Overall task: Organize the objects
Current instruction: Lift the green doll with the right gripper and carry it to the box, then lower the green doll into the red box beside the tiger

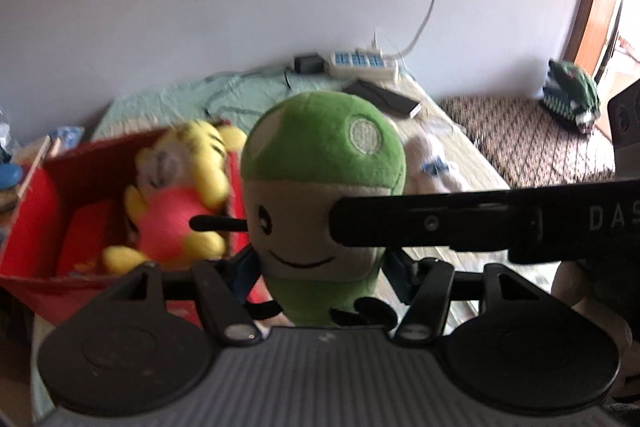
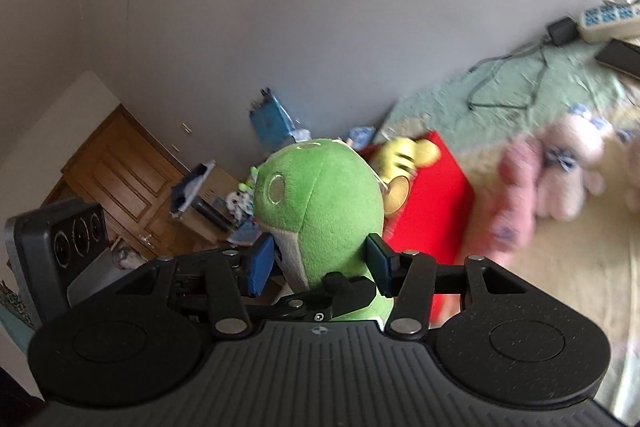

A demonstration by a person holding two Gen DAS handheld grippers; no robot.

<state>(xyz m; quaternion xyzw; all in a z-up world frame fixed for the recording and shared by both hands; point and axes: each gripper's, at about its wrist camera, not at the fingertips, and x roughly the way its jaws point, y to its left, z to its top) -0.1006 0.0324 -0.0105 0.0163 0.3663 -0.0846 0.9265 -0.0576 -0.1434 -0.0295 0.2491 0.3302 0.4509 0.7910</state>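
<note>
I'm working in a home bedroom: a bed [image 1: 448, 147] with a green sheet [image 1: 168, 103] fills the middle, a power strip [image 1: 362, 63] at twelve o'clock against the bare wall. Plush toys [image 2: 552, 179] lie at three o'clock in the right wrist view, and a wooden door [image 2: 120, 167] stands at nine o'clock.

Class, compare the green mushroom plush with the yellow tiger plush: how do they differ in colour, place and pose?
The green mushroom plush is green and beige with a smiling face; the yellow tiger plush is yellow with black stripes and a pink-red belly. The mushroom is held upright between both tongs, left and right; the tiger lies in the red box, ungripped. The mushroom looks sharp, the tiger blurred. Both are soft toys.
</note>
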